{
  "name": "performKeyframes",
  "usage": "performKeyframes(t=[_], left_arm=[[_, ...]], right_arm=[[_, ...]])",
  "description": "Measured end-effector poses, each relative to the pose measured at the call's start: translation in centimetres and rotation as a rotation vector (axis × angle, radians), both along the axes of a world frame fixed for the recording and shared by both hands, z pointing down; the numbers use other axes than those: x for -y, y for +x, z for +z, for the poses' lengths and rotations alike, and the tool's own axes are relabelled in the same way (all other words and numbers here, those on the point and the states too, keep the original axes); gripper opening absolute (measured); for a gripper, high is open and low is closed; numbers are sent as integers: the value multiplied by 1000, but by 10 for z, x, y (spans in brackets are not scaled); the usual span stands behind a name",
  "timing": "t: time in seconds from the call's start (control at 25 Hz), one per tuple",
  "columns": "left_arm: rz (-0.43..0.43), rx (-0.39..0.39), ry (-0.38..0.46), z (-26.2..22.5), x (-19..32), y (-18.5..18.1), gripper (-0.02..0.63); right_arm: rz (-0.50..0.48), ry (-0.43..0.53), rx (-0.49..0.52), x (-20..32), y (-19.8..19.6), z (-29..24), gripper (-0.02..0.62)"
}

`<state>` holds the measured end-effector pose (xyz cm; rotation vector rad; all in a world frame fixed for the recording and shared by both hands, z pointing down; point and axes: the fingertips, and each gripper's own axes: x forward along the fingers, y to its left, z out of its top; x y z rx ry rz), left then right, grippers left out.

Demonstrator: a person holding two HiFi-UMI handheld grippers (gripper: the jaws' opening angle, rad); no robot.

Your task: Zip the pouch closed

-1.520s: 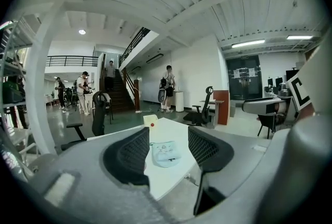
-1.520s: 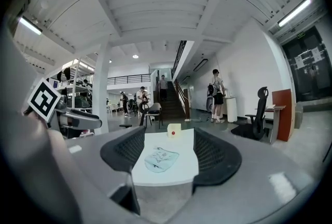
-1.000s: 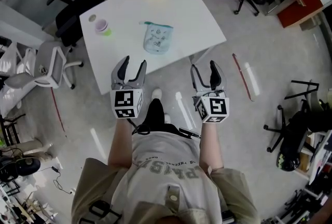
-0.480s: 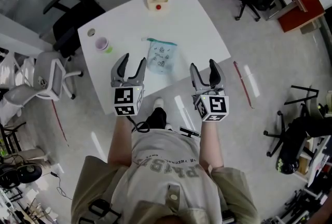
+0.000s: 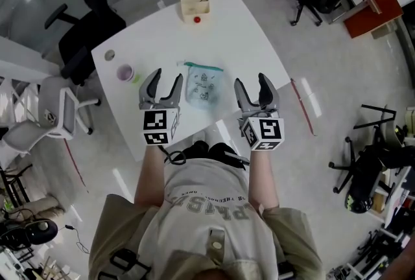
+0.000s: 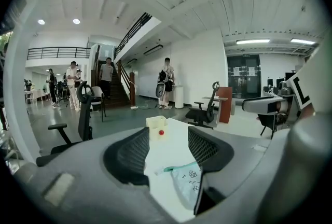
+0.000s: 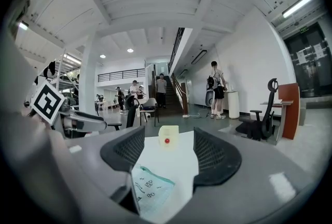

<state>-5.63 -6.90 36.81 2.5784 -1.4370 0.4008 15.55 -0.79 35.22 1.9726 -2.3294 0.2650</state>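
Nearer than before: pouch [image 5: 203, 86], flat on bench [image 5: 246, 39], between both grippers. Left gripper [image 5: 165, 81], right gripper [image 5: 251, 84]: jaws apart, empty, above bench. Step: approach. Next, likely: pin one end, catch the zipper pull.

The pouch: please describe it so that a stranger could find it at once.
Start at the white table. Toward its front edge lies the pouch. It is a flat, pale blue bag with small prints and a teal top strip, unlike the cream box and purple cup.
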Motion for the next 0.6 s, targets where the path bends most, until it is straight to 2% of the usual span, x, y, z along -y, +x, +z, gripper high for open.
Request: performKeyframes(t=[0.32, 0.6], left_arm=[[8, 12, -58, 22, 10, 3, 241], [-36, 34, -118, 43, 17, 17, 241]], right_arm=[[-31, -43, -4, 18, -2, 16, 268], [-100, -89, 3, 41, 11, 32, 268]])
